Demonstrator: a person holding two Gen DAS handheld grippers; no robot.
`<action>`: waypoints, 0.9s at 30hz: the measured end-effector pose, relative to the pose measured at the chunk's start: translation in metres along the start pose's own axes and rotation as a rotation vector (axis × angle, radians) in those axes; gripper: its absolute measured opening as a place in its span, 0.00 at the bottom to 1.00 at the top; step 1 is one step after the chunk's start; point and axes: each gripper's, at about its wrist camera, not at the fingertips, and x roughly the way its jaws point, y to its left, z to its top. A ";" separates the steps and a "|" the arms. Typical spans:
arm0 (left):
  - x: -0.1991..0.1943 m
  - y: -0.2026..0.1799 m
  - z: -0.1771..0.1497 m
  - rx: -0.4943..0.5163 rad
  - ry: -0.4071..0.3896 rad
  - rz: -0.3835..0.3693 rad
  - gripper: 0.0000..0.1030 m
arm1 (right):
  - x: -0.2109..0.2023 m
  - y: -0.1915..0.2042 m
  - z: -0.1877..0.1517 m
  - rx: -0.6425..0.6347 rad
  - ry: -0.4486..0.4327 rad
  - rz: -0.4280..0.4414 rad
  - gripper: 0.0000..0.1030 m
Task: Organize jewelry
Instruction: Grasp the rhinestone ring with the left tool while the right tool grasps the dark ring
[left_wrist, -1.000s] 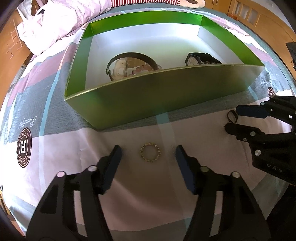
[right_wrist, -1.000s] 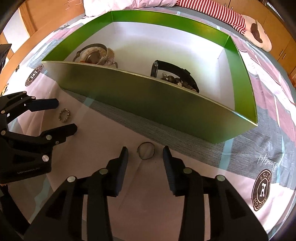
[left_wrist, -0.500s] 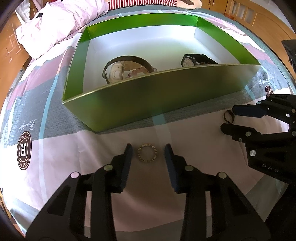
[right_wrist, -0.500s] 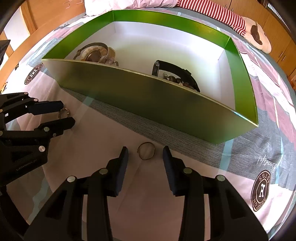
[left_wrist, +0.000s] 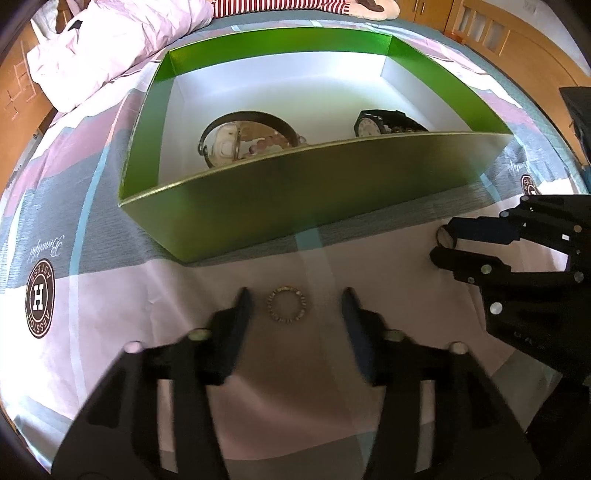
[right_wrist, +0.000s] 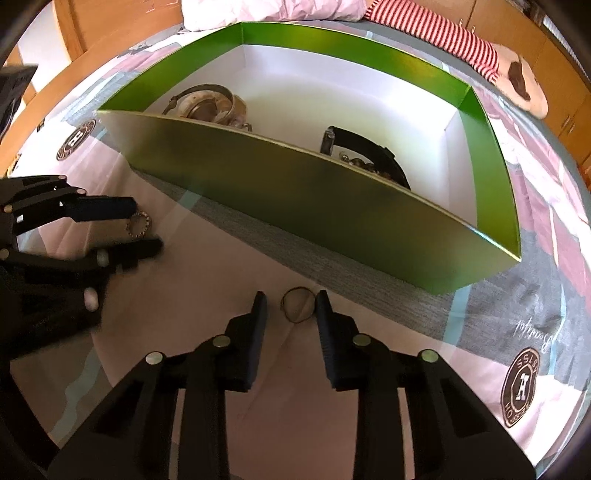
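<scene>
Item one, left gripper: jaws opening, straddling the beaded ring, which lies flat on the bedsheet between the fingers, nearer the left finger, with no pad touching it as far as I can see. Item two, right gripper: jaws closing about the thin plain ring, also flat on the sheet; the right finger looks to be at its edge and the left finger apart, so I count it not yet gripped. Item three, green box: just beyond both rings, already holding a bangle with a pale watch and a dark watch with beads. Handling note, my judgement: both rings are low and thin on soft cloth, so I would press each gripper's tips down into the sheet, centre the ring, and close slowly across its full width; a hurried close could flip or skid it. Then lift clear of the near wall before carrying over.
</scene>
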 end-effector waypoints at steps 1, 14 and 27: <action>0.000 -0.001 0.000 0.009 0.002 0.002 0.50 | -0.001 -0.001 0.000 0.002 0.000 0.003 0.28; 0.003 0.003 0.000 -0.010 0.015 0.010 0.39 | 0.001 0.008 -0.002 -0.031 -0.009 -0.025 0.28; -0.002 0.002 -0.001 -0.008 0.006 -0.011 0.21 | -0.007 0.012 -0.002 -0.009 -0.031 -0.002 0.19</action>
